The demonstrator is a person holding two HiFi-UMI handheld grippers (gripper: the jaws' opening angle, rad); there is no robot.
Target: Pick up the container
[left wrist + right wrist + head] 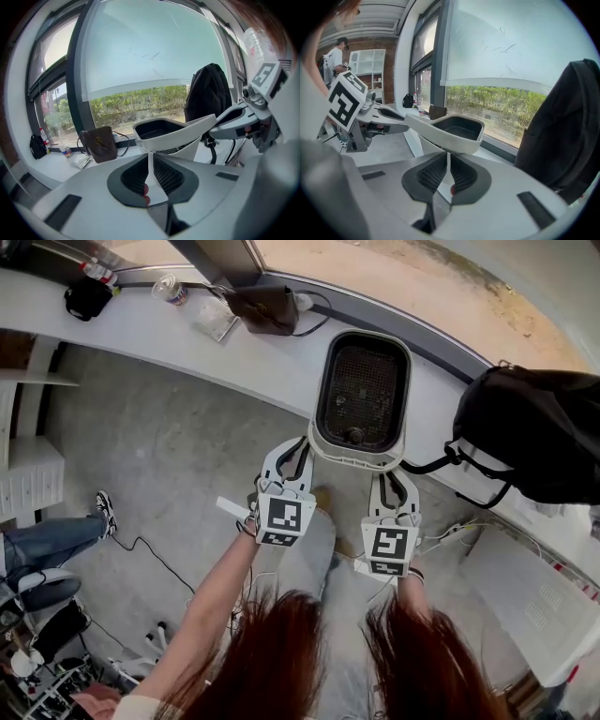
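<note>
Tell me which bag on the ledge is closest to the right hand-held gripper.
The big black backpack, just right of the white container; the brown bag and small black pouch lie far left.

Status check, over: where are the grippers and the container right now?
Left gripper shut on container near rim; right gripper likewise. Container over white ledge, lift-off unclear. Black backpack close at right.
</note>
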